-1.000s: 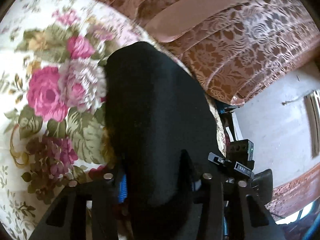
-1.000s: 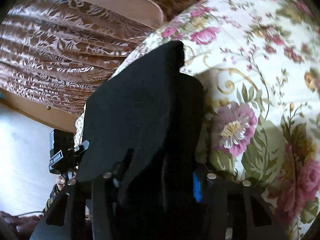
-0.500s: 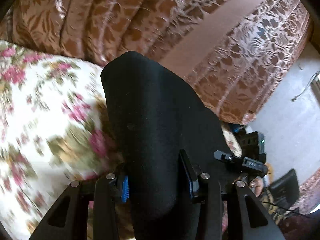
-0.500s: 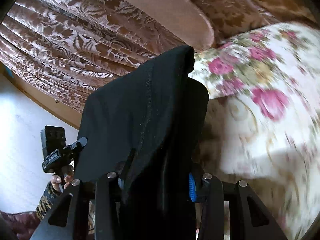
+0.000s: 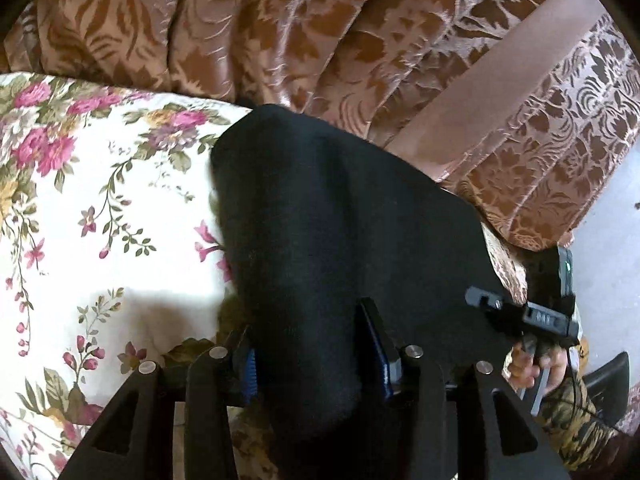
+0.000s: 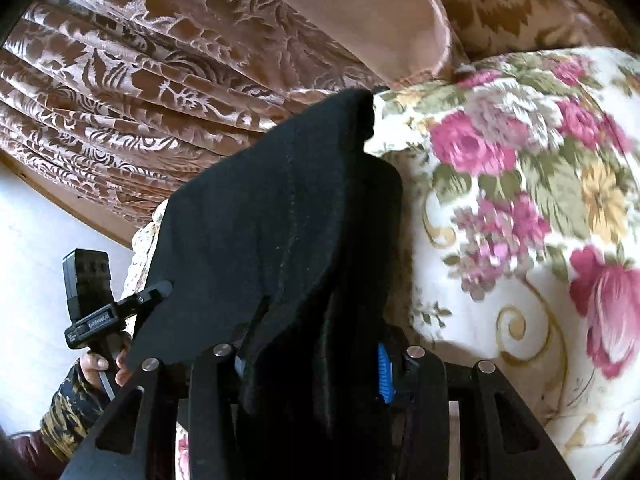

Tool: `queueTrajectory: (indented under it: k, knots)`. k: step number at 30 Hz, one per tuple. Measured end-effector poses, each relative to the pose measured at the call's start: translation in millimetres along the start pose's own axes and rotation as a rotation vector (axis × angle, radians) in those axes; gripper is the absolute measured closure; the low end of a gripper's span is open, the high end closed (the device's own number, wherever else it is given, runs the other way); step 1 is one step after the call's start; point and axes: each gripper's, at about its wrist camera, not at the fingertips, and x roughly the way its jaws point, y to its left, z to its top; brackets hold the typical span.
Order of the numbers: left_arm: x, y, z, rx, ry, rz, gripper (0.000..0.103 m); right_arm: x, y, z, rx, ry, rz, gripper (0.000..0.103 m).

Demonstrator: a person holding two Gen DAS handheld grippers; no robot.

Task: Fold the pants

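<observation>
The black pants [image 5: 344,240] hang stretched between my two grippers, lifted above the floral bedspread [image 5: 100,220]. My left gripper [image 5: 316,364] is shut on one end of the cloth, which bulges up between its blue-padded fingers. My right gripper [image 6: 316,364] is shut on the other end of the pants [image 6: 272,232], which drape over its fingers and hide the tips. The right gripper and its hand show at the right of the left wrist view [image 5: 532,316]. The left gripper shows at the left of the right wrist view [image 6: 100,316].
The bed with the white and pink floral bedspread [image 6: 520,220] lies below. Brown patterned curtains [image 5: 360,40] hang behind it, also in the right wrist view [image 6: 140,80]. A pale wall [image 6: 36,260] stands to the side.
Both grippers have swung the held pants up and toward the curtain end of the bed; more curtain now fills both views. The grips have not changed.
</observation>
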Motion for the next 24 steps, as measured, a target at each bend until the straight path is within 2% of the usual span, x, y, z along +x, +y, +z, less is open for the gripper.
queueTrajectory:
  k: [5,7,9,10,11,16,18,24]
  knots:
    - [7,-6,3,0.041,0.003,0.06,0.052,0,-5,-13,0.028,-0.025,0.004,0.06]
    - [7,-4,3,0.018,0.003,0.072,0.047,3,-11,-14,0.059,-0.02,0.018,0.059]
    - [2,-12,1,0.038,-0.023,0.155,0.035,0,-13,-12,0.079,-0.014,0.039,0.055]
    - [0,-16,1,0.051,-0.033,0.192,0.035,-2,-11,-10,0.078,-0.013,0.028,0.053]
    - [-6,-22,-1,0.056,-0.047,0.226,0.035,-5,-10,-10,0.078,-0.015,0.015,0.048]
    - [-33,-49,-14,0.095,-0.129,0.341,0.036,-33,8,-11,0.05,-0.073,-0.071,0.044]
    - [-42,-59,-21,0.117,-0.157,0.371,0.035,-42,14,-15,0.032,-0.095,-0.125,0.041]
    - [-66,-84,-47,0.134,-0.226,0.445,0.033,-65,42,-33,-0.046,-0.166,-0.308,0.041]
